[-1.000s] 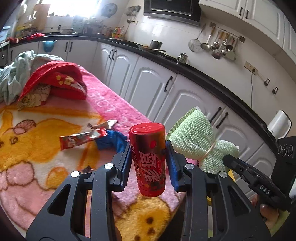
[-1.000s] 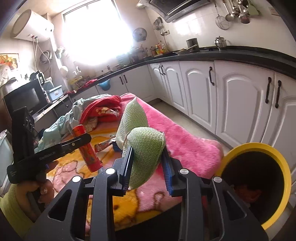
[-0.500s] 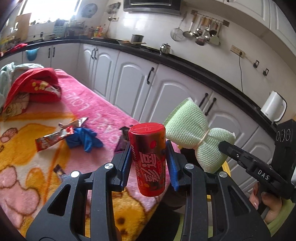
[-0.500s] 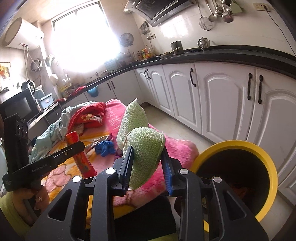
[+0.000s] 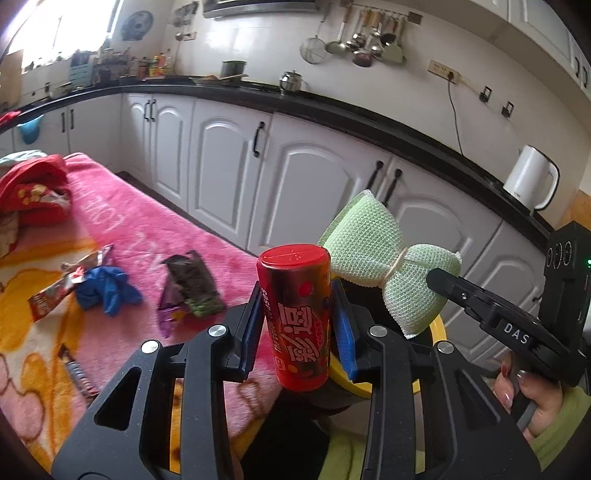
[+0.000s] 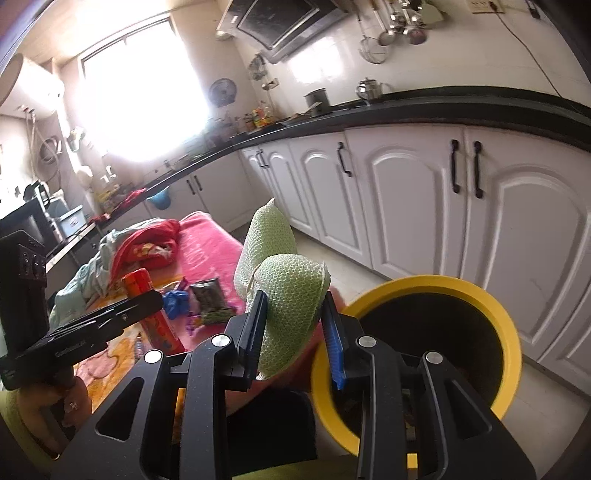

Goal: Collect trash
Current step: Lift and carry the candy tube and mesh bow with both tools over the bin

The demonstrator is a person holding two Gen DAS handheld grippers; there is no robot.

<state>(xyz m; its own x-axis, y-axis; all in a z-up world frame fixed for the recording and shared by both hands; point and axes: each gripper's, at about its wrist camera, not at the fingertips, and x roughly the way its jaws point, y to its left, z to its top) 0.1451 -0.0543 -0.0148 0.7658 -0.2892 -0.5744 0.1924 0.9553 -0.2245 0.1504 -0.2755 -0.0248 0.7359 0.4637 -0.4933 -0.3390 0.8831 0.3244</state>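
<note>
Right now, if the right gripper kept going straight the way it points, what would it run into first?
Probably the yellow-rimmed bin: the right gripper, shut on the green mesh sponge, points down over its near rim. Depth is unclear.

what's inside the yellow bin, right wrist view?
Yellow-rimmed round bin: dark interior, contents unclear. The right gripper, holding the green mesh sponge, covers its near side.

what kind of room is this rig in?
Almost certainly a home kitchen: white cabinets under a dark countertop, ladles and strainers hung on the wall, and a range hood above the stove area. A pink blanket covers the work surface.
</note>
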